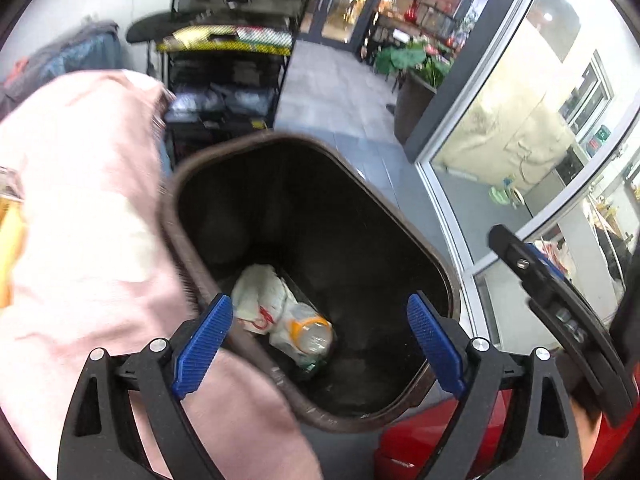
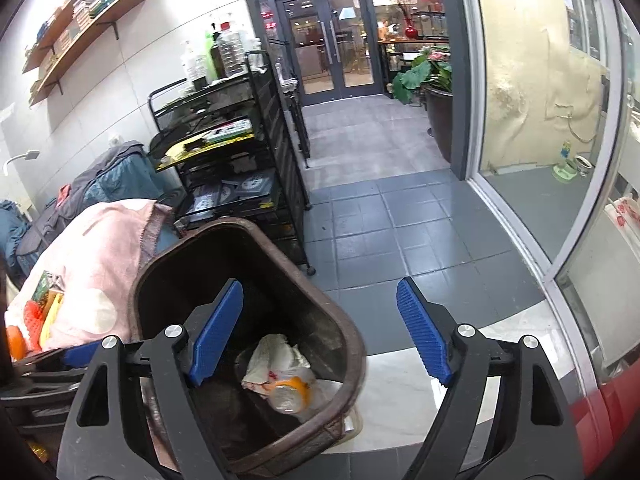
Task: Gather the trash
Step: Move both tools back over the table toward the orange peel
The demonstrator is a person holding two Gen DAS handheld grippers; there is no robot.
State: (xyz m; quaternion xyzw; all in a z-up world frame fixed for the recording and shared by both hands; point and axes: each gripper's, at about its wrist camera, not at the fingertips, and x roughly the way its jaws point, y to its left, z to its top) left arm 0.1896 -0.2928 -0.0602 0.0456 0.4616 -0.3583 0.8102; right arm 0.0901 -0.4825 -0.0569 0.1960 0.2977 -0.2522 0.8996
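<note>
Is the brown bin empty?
No: a crumpled white bag and a plastic bottle lie at the bottom of the brown bin.

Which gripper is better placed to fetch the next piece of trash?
Left gripper, probably: both are open and empty, but remaining clutter on the pink towel lies left of the bin.

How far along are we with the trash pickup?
Done: a crumpled wrapper and a plastic bottle already lie at the bottom of the brown bin. In hand: nothing; the left gripper and right gripper are both open and empty above the bin. Left: colourful items on the pink cloth beside the bin may still need collecting.
</note>
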